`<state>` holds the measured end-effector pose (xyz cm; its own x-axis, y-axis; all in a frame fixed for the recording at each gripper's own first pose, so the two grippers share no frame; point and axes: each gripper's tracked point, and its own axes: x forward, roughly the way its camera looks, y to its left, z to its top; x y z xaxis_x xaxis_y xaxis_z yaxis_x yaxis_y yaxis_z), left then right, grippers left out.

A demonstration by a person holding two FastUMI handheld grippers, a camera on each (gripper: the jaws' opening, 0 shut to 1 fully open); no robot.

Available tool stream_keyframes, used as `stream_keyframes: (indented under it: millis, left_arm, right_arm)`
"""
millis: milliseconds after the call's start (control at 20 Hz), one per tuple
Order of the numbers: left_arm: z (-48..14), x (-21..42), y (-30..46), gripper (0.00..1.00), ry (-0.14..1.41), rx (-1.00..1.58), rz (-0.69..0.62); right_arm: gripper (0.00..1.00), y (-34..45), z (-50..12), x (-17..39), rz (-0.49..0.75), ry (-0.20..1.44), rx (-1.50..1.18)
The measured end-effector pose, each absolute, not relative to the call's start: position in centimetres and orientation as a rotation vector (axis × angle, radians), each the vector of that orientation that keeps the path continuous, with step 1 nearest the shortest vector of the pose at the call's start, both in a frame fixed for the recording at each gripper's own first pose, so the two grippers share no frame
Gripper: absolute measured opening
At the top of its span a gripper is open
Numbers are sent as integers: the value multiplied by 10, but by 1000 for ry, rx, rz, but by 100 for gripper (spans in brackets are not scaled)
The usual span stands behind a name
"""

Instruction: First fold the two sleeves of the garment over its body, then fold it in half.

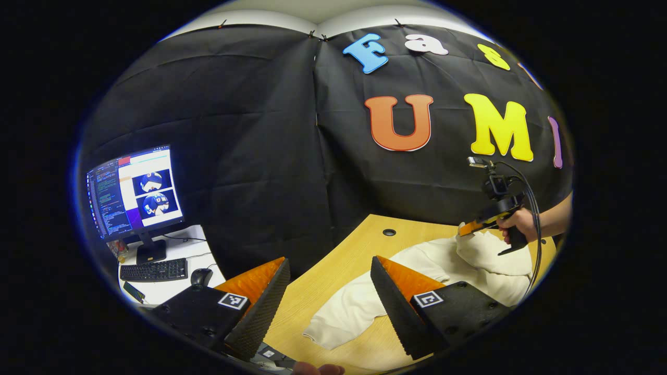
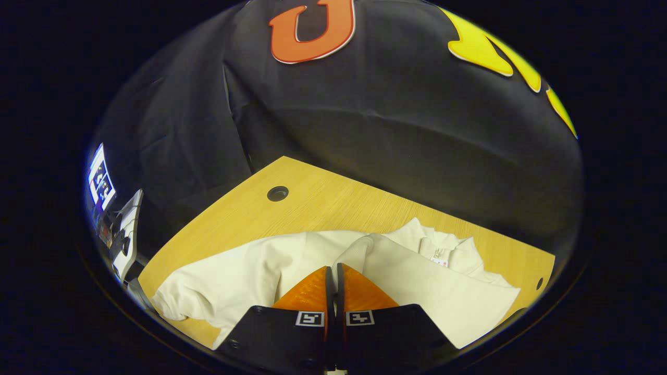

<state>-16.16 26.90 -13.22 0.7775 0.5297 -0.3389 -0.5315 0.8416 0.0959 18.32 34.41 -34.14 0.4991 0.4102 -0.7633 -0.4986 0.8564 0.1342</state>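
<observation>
A cream long-sleeved garment lies spread on the wooden table. In the left gripper view my left gripper is open and held above the table's near edge, with nothing between its fingers. Farther right, a hand holds my right gripper, which lifts a fold of the fabric. In the right gripper view my right gripper is shut on a sleeve raised over the garment's body. The collar lies beyond it to the right.
A round cable hole sits in the bare table behind the garment. To the left a white desk carries a monitor, a keyboard and a mouse. Black cloth walls close the back.
</observation>
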Motion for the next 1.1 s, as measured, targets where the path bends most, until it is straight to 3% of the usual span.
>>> stream_keyframes:
  millis: [300,400,600,750,800,850,950,1100]
  left_arm:
    - [-139,-147,264,99,369,18,506]
    - [-137,-143,262,99,363,23,493]
    - [-139,-138,259,99,357,25,467]
    - [-139,-134,256,99,352,22,452]
    - [-140,-134,254,99,347,23,443]
    - [-140,-133,251,99,343,24,430]
    - [-137,-130,244,99,327,22,393]
    - [-138,-133,240,99,318,46,353]
  right_arm:
    - [0,362,-370,185,521,902,-46]
    - [7,368,-364,180,545,913,14]
    - [25,357,-340,180,543,879,52]
    - [51,340,-315,178,541,835,68]
    - [43,333,-304,174,538,817,71]
    - [48,326,-294,171,534,797,61]
    - [69,305,-272,165,515,734,8]
    - [81,292,-223,144,534,640,23]
